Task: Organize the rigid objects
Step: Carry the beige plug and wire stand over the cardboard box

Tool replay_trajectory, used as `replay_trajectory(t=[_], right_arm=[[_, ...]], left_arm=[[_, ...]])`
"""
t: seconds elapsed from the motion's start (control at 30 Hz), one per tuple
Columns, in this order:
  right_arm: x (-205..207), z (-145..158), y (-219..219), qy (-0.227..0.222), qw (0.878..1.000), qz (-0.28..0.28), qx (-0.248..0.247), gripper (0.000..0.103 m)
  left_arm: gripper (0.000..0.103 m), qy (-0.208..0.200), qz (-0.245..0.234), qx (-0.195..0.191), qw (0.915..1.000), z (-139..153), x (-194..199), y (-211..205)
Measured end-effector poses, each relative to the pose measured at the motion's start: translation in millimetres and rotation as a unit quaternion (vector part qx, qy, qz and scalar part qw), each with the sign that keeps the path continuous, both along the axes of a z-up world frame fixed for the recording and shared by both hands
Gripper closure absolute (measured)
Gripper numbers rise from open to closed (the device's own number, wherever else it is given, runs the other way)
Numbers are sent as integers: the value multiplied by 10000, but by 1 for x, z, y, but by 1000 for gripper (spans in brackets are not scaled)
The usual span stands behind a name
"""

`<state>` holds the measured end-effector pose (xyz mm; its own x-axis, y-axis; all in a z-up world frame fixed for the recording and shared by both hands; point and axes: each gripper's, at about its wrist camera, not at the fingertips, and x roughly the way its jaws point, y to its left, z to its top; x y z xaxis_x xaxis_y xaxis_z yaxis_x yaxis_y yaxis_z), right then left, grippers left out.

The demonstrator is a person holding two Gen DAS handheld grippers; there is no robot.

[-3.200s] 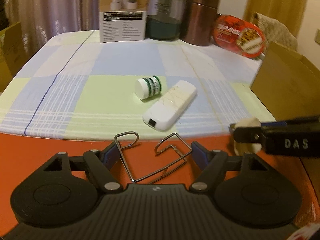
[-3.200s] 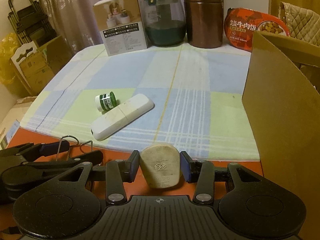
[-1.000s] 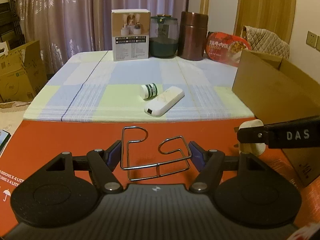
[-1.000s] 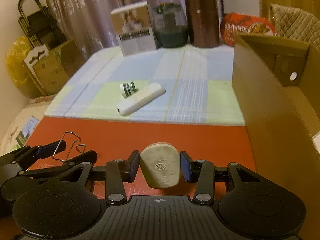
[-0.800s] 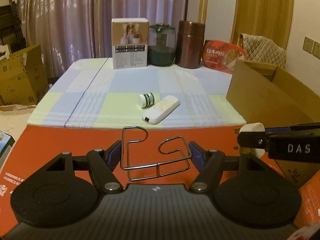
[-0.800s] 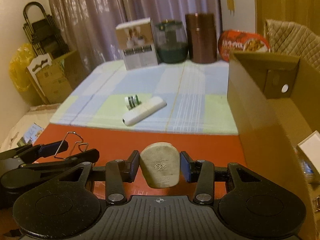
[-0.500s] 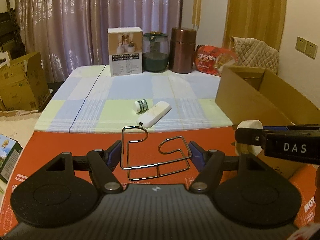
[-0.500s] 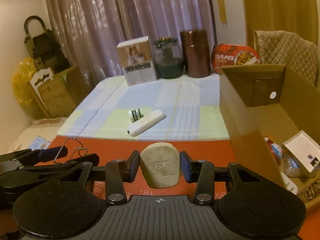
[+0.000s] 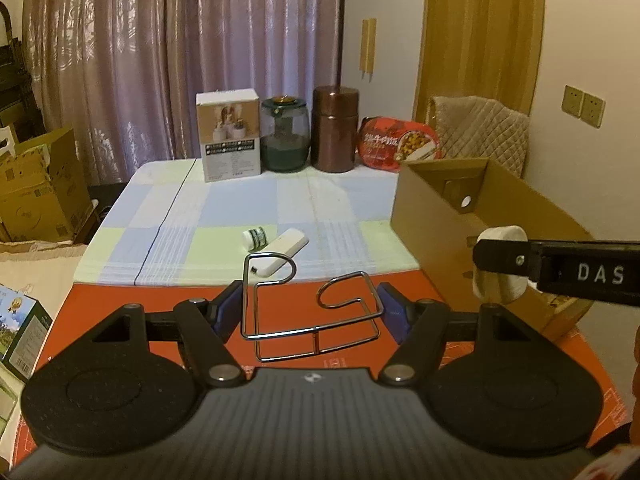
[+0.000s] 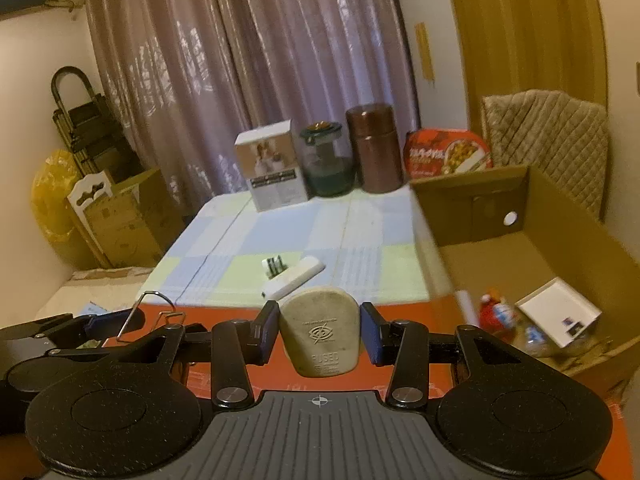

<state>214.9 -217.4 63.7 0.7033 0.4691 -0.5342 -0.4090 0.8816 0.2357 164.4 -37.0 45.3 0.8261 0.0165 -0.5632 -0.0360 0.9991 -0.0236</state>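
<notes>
Purple curtains hang behind our table (image 9: 240,208) with its checked cloth. From our left camera, our left gripper (image 9: 311,312) is pinching a bent wire rack (image 9: 308,312), held up above the table's near edge. A small bottle (image 9: 254,238) and a white remote (image 9: 280,255) lie near that edge, waiting their turn. From our right camera, our right gripper (image 10: 318,334) is pinching a beige plug (image 10: 320,330), up beside the cardboard box (image 10: 572,216). Only this view looks inside the box, where a white box (image 10: 558,310) and more things already lie. We think four things are left.
</notes>
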Motion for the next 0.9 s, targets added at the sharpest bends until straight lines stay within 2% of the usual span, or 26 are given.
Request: replay_trajectory(t=[0.37,0.57,0.73,0.9], right_arm=[[-11,33,-62,-218,9989,-362,-189,63],[8,48,-118,-303,9954,-795,-436,63],[23,48,-157,-193,9928,-1080,-479,63],[31,40,-176,-82,9920,-1176,-449,63]], left_arm=[[36,-134,-429,-84,9990,26,4,-42],[36,-249,-785,-87,9966,40,24,-74],[36,-256,-1099,-117,9935,44,44,-104],[36,-179,-1342,-86,9908,40,62,-131]])
